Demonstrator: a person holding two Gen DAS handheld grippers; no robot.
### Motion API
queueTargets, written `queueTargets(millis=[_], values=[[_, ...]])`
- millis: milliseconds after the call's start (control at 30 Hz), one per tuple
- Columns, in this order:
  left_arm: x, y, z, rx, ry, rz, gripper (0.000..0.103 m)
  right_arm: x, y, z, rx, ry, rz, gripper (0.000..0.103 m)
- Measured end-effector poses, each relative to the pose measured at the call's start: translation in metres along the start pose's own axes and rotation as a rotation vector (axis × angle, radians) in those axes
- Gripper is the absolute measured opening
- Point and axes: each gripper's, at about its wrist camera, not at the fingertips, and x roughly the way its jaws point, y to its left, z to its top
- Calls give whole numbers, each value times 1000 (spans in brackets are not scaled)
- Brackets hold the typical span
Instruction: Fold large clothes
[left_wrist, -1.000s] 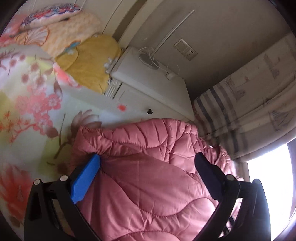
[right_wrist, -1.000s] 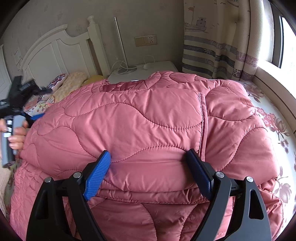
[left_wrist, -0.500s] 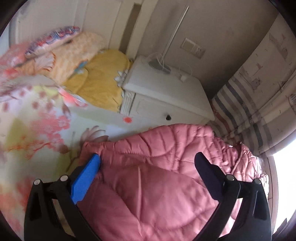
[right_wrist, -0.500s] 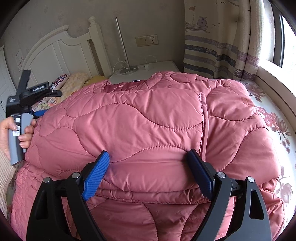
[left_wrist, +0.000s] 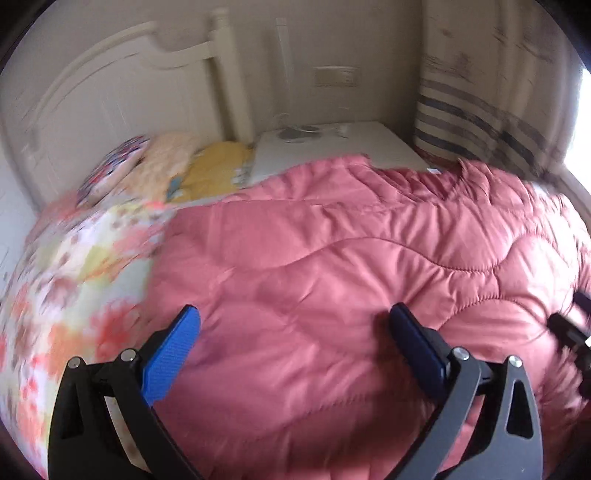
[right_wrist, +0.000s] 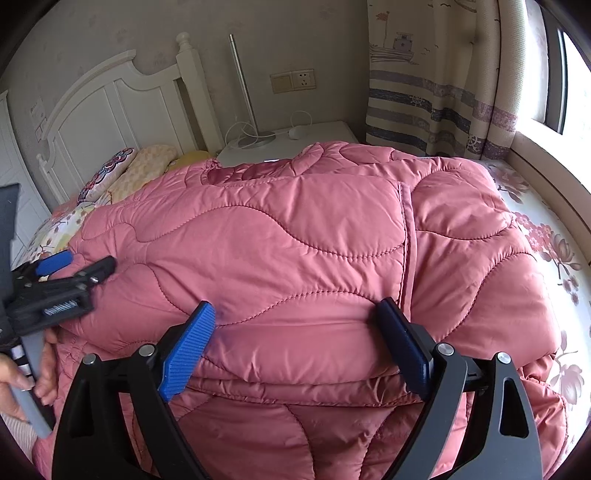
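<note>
In the left wrist view, the left tool (left_wrist: 295, 332) is standing wide open over the pink quilted coat (left_wrist: 351, 277), gripping nothing; the coat is lying on the floral bedsheet (left_wrist: 66, 288).

In the right wrist view, the right tool (right_wrist: 295, 336) has just been opening, its pads resting against the coat's folded edge without pinching it. The next fold would probably go best with both tools taking all layers together, low at the edge, so the puffy stack is not springing apart.
</note>
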Motion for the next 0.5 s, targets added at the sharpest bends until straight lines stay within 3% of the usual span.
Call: queueTargets(millis=[67,133,233,400,500], values=[[-27,6,-14,-47,-61,6,101,0,-1,0,3,0,1,86],[-41,1,-31,-31,-100,17,101,0,-1,0,3,0,1,86],[-24,-13,-49,60,-23,56,101,0,0,0,-4,3,-9,86],[-32,6,-49,-14,17,10,101,0,0,0,-5,14,-14,86],[-67,15,-64,-25,-22,-6,101,-21,4,-1,5,40,-39,86]])
